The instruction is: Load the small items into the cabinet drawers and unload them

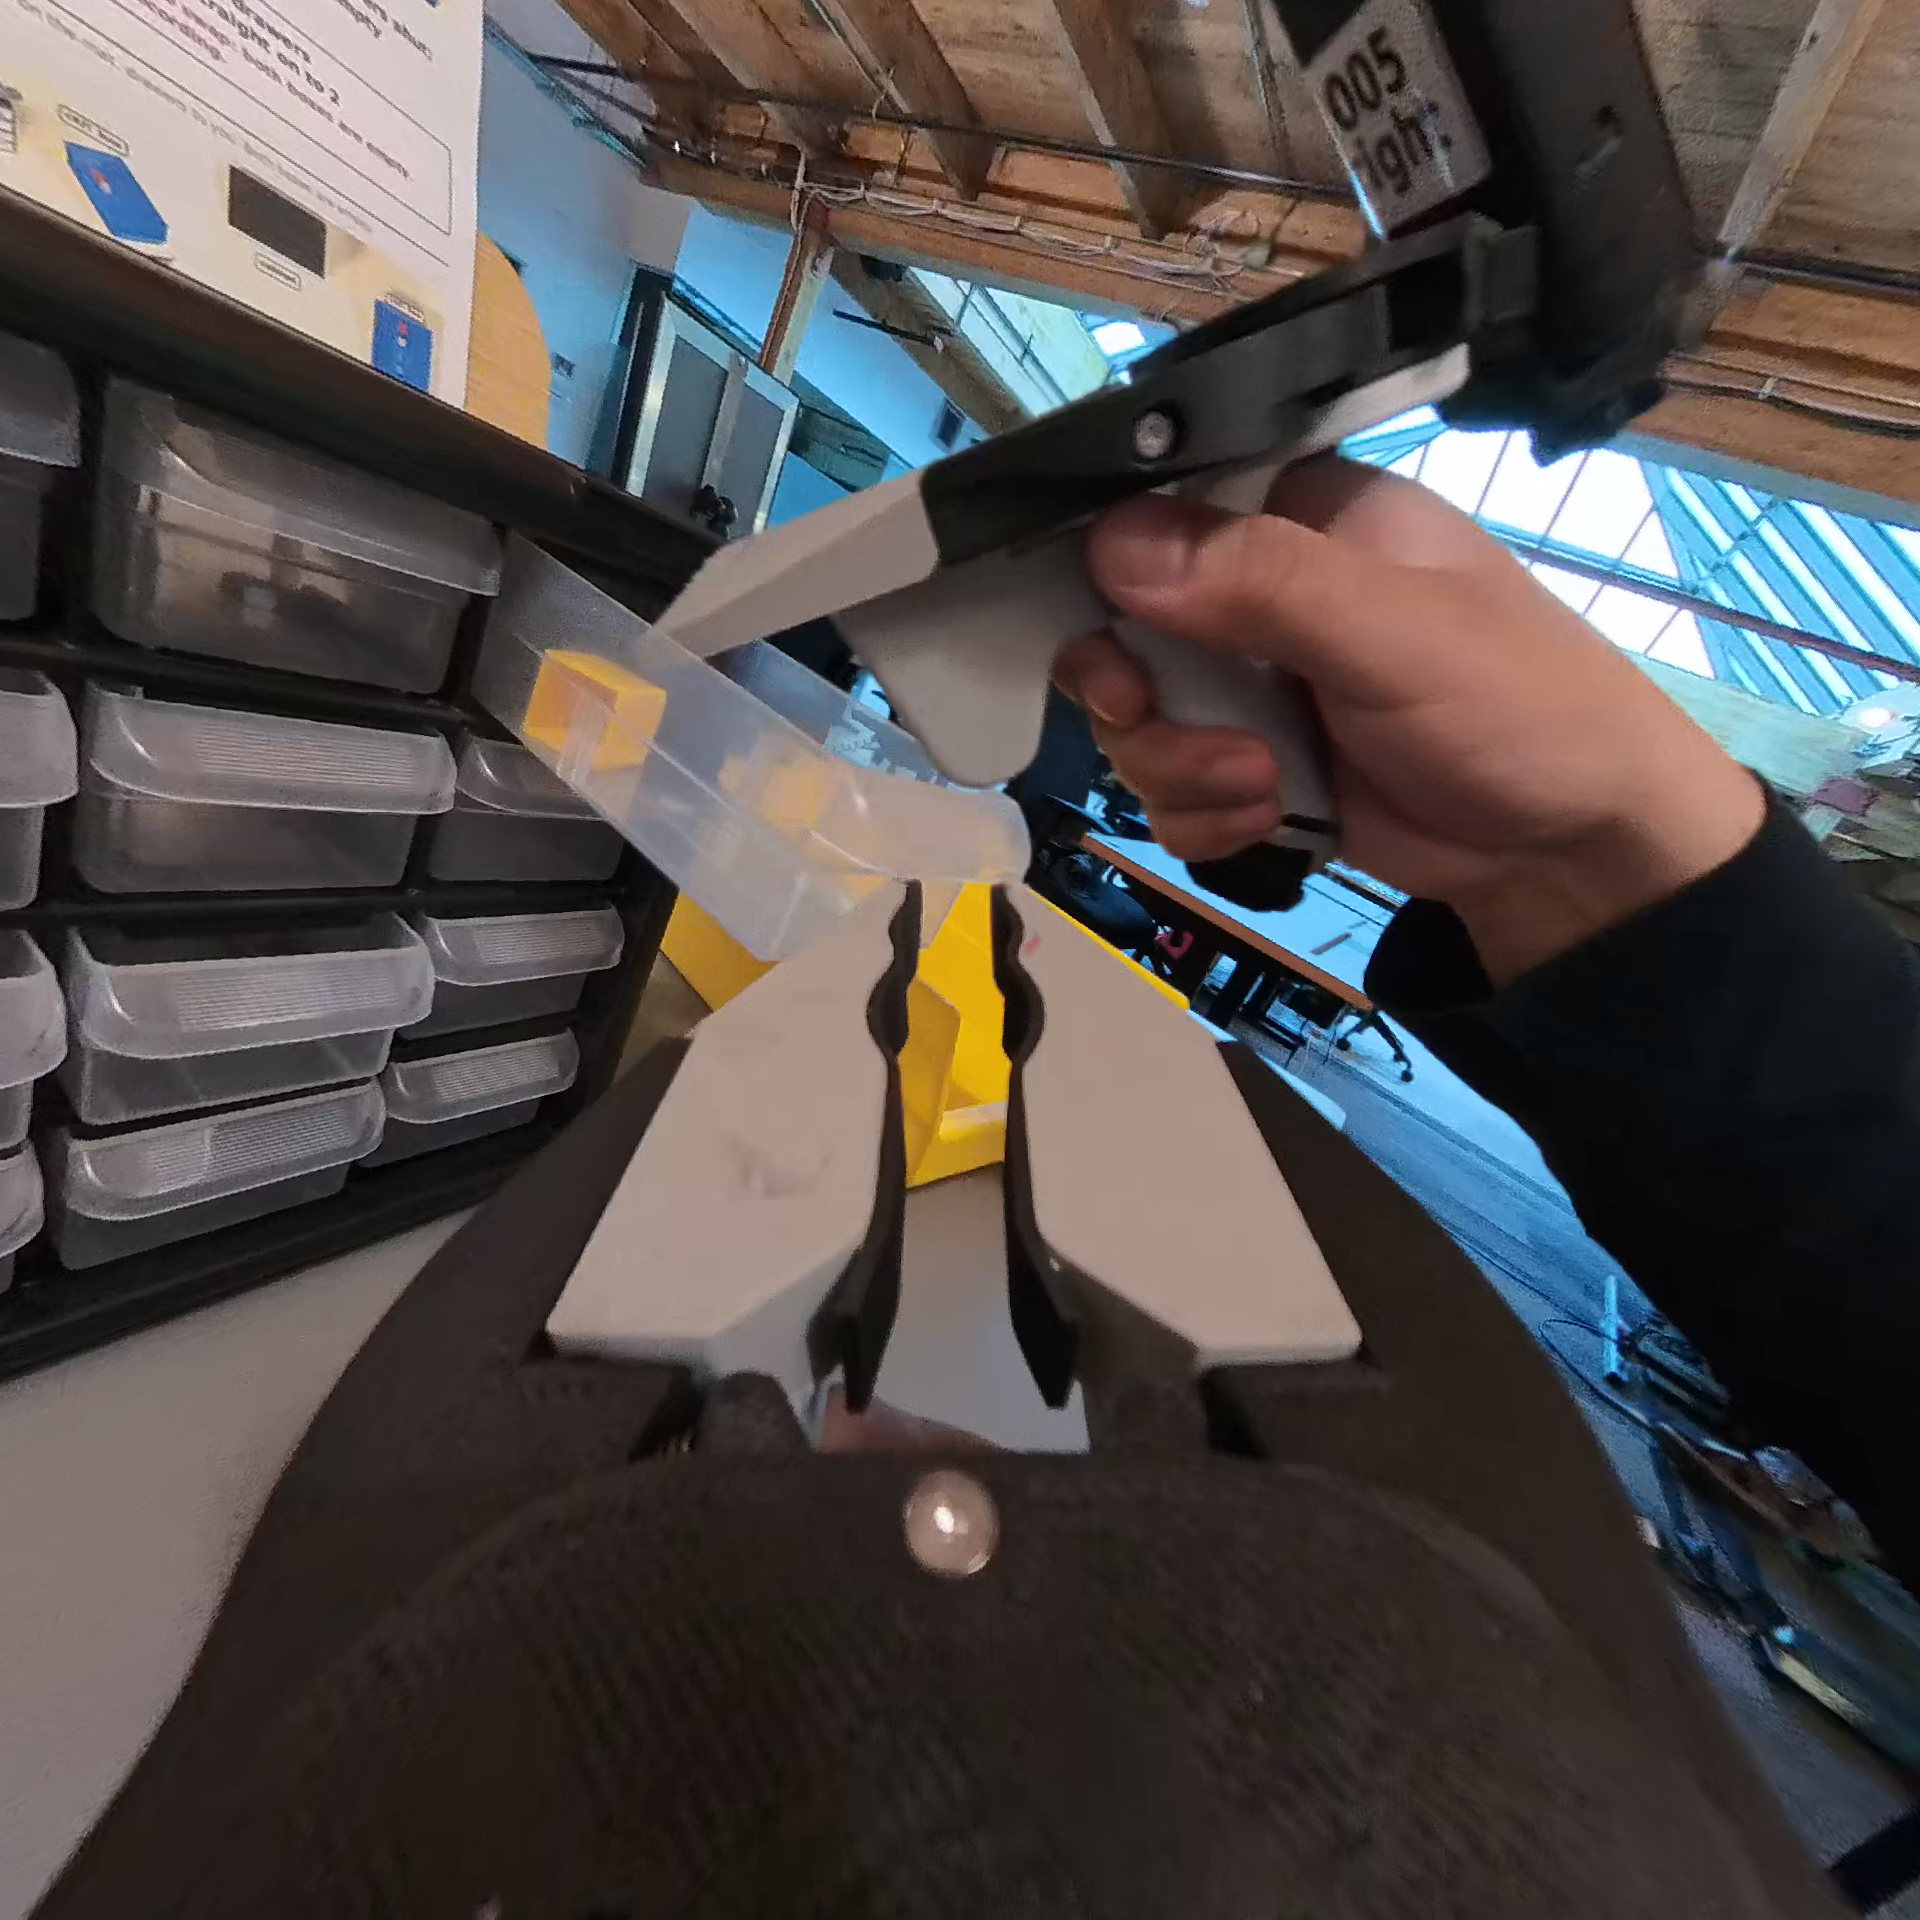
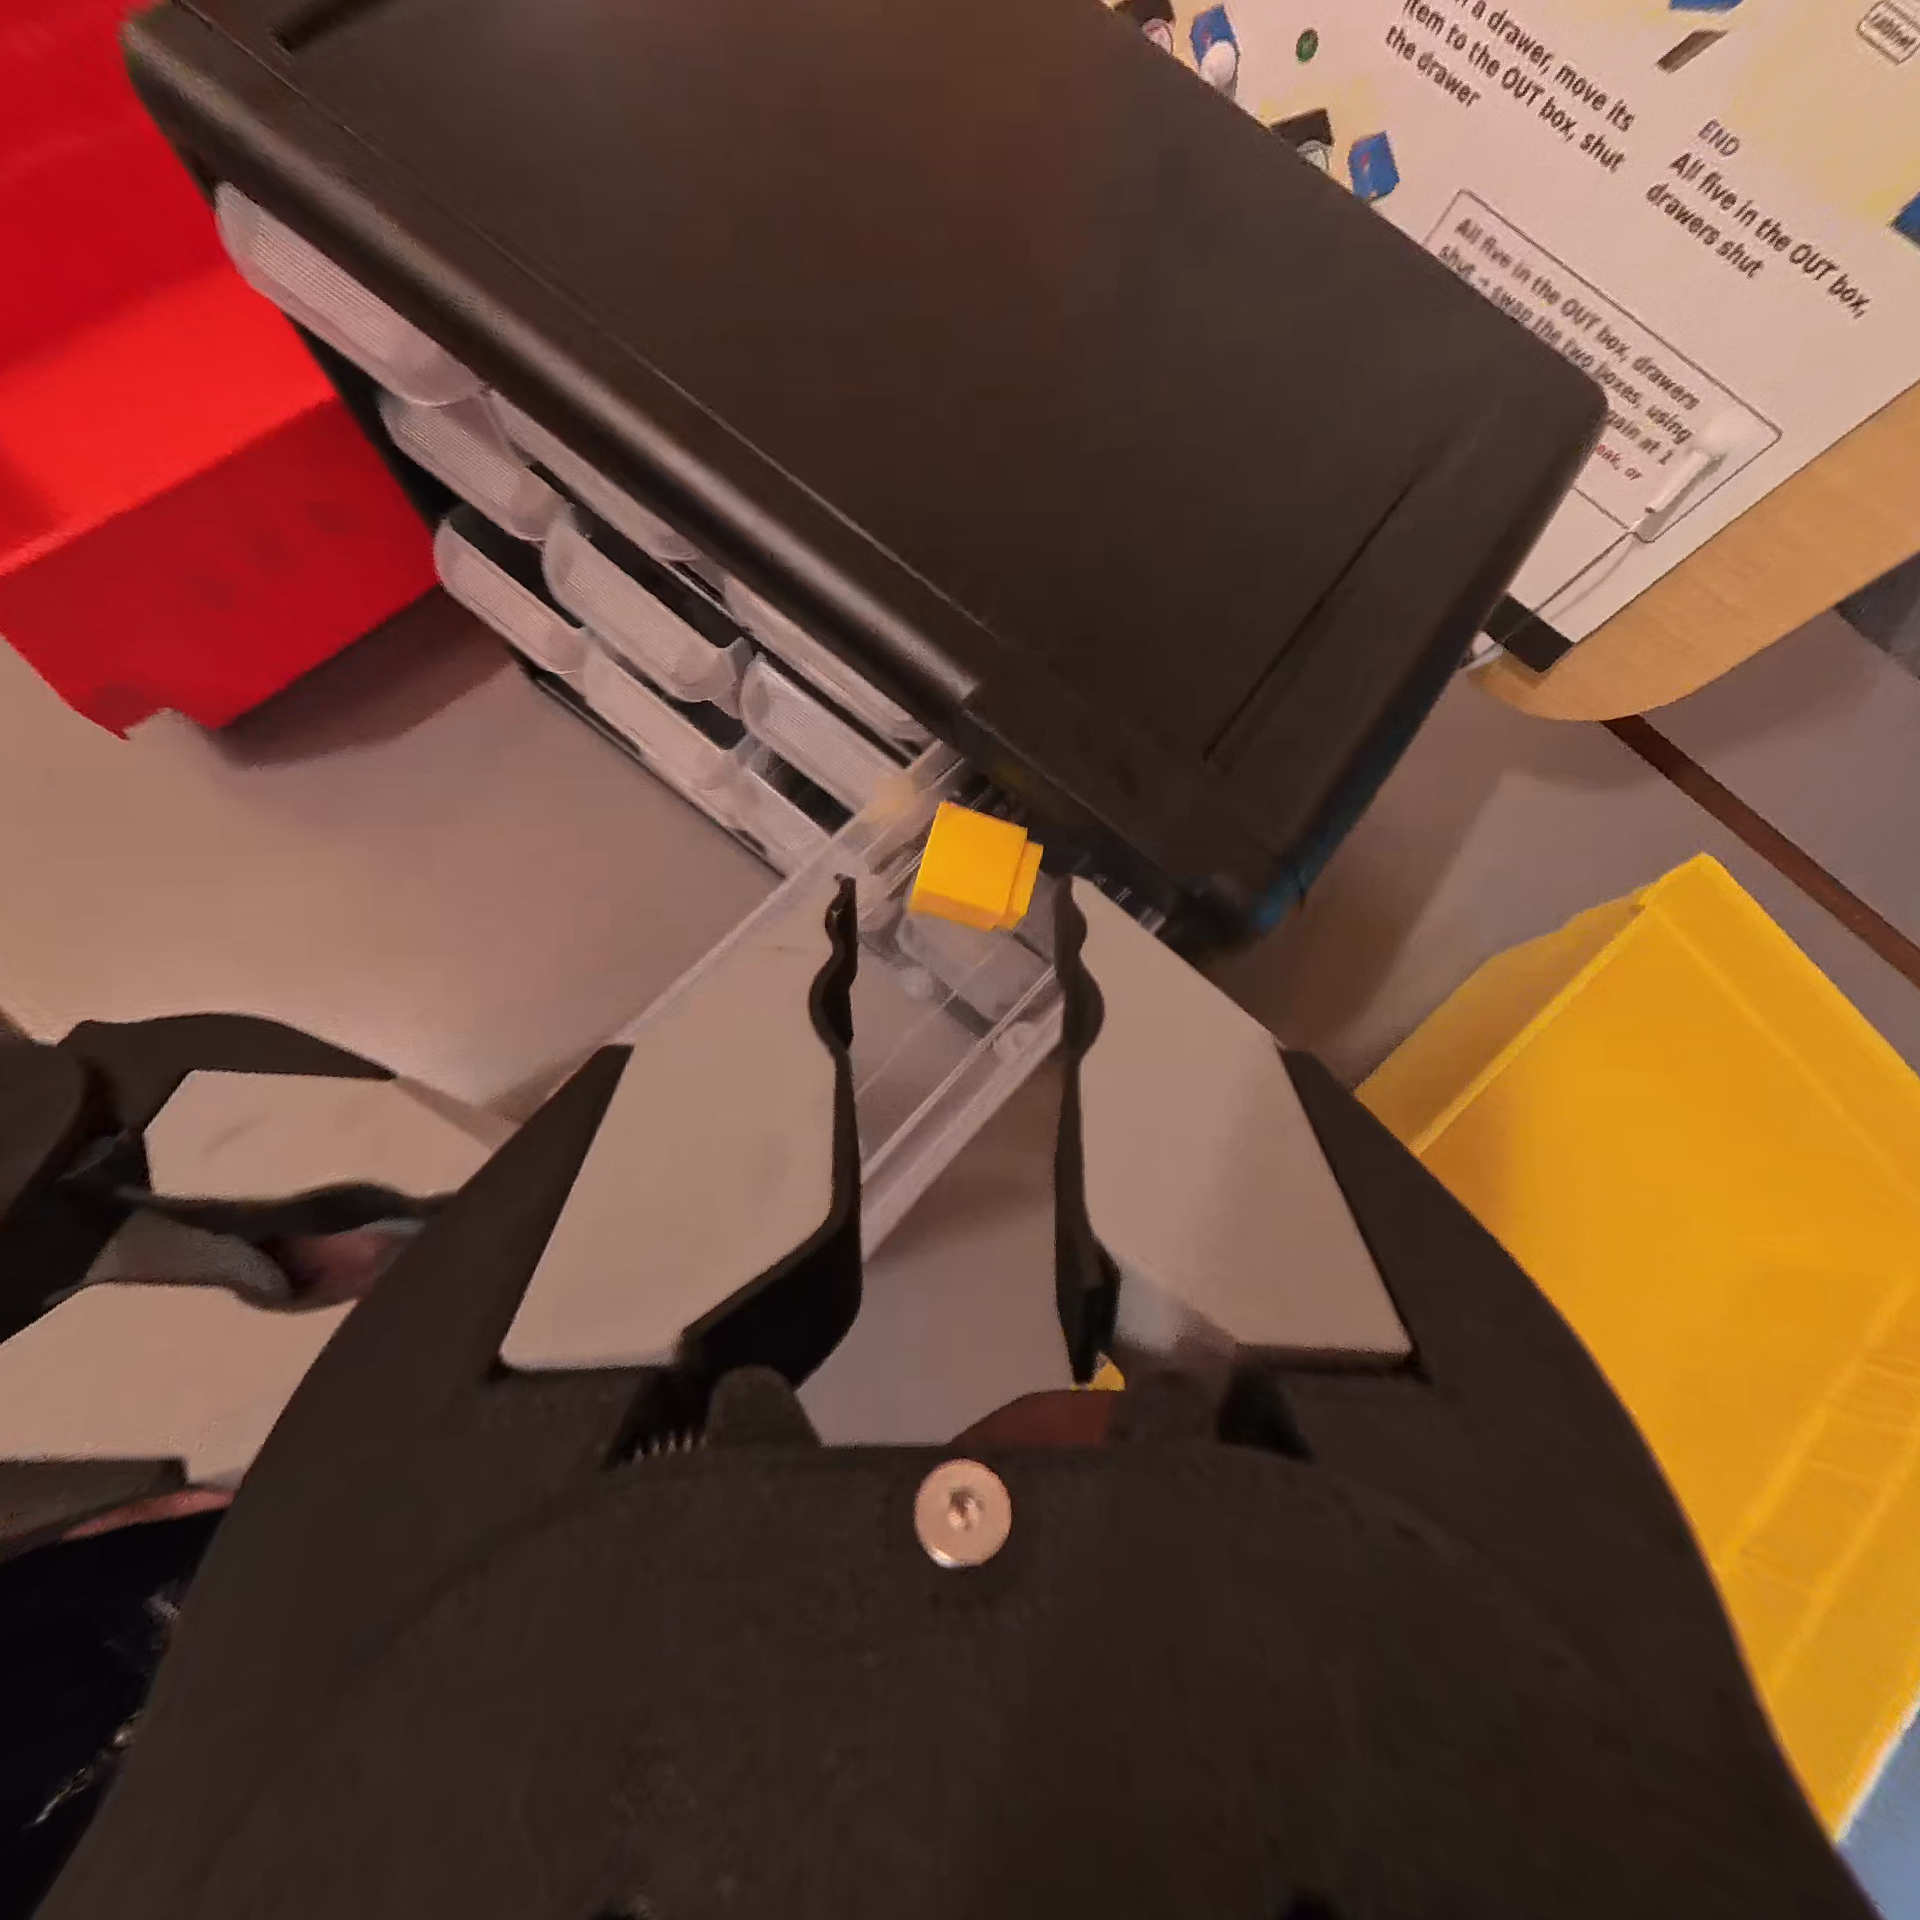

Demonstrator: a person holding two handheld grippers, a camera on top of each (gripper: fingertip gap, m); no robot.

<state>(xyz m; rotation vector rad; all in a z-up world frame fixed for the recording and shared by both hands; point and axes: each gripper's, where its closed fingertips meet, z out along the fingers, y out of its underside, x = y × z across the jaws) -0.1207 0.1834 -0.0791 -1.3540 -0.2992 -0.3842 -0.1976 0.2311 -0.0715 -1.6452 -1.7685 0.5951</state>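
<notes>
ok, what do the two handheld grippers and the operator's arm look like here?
Both grippers match: a textured black body with a silver screw at its centre, and two flat grey fingers lined with wavy black pads. The right gripper shows a grey pistol handle, a black upper rail and a white tag with dark print. The hand on it comes out of a black sleeve.

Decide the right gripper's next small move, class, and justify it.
Probably ease the right gripper forward and close on the yellow block: its fingers stand open, empty, just short of the block, which lies at the back of the pulled-out clear drawer.
</notes>
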